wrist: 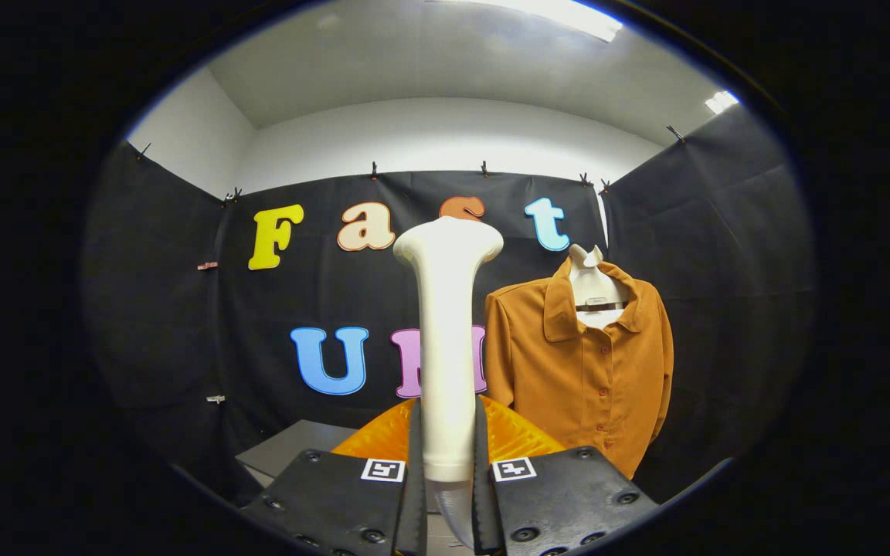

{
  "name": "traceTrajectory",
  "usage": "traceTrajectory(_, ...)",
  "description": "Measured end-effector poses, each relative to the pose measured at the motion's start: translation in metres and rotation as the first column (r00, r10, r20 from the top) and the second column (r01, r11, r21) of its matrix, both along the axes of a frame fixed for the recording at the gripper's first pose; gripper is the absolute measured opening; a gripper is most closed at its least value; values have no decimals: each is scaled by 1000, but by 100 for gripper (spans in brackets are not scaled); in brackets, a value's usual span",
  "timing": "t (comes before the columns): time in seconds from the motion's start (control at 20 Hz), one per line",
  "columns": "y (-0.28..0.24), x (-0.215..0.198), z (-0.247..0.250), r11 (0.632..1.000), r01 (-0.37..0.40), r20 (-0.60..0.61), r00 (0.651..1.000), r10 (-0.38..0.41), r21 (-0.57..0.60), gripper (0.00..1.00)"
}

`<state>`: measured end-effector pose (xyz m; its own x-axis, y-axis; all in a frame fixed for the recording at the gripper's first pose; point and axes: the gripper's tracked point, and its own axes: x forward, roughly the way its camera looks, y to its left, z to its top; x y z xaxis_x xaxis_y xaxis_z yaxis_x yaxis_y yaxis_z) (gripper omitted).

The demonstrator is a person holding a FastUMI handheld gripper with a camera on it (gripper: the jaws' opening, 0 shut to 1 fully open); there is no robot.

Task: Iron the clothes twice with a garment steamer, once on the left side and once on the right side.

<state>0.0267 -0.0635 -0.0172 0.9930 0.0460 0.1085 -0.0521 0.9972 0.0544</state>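
- Hand-held gripper [445,494] clenched on the garment steamer [446,340], held upright.
- Ironing not yet begun, I judge.
- Next: carry it toward the shirt [580,371] at 2 o'clock.

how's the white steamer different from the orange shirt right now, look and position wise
The garment steamer is white, smooth and hard, and stands upright between the fingers of the claw, which is shut on it. The shirt is orange-brown cloth with a collar and buttons, hanging on a pale form beyond the fingers, apart from the steamer. The steamer is held close; the shirt hangs against the booth's black wall. Both stand upright.
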Motion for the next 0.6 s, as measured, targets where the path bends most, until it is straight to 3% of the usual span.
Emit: traceTrajectory(0.6,-8,12,-13,1000,25,-22,999,-25,1,26)
